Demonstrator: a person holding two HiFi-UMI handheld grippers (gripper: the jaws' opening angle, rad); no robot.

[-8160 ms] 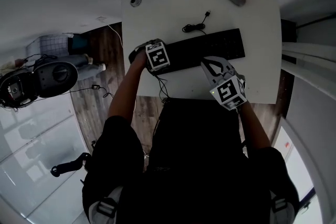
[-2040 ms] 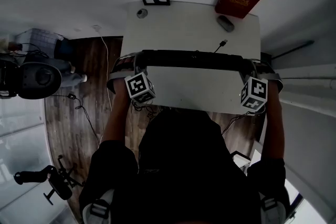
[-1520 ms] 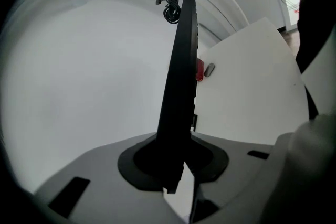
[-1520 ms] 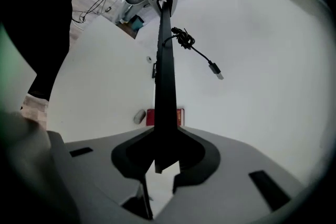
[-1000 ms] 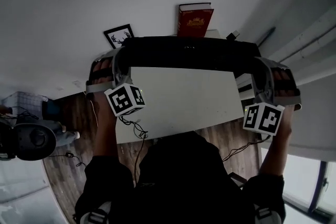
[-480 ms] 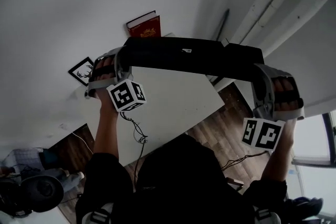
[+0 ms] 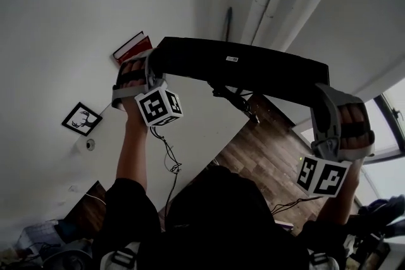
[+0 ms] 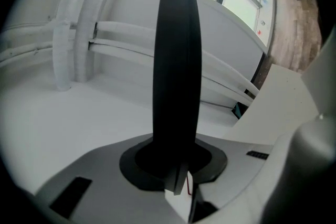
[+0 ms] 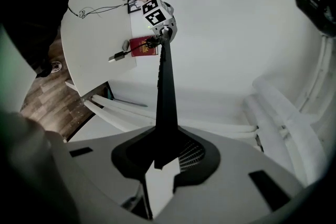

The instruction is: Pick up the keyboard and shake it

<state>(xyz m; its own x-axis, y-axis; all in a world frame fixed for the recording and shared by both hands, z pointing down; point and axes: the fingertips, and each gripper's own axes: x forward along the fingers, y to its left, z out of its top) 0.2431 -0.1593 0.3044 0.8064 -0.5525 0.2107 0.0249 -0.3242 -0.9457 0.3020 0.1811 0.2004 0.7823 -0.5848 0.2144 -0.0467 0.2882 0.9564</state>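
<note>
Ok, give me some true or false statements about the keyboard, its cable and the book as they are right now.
1. The keyboard is held up off the table. True.
2. Only the left hand-held gripper grips it. False: the right hand-held gripper clamps the other end too.
3. A red book is on the table. True.
4. The keyboard's cable is plugged into a computer. False: its plug end dangles free under the keyboard.
</note>
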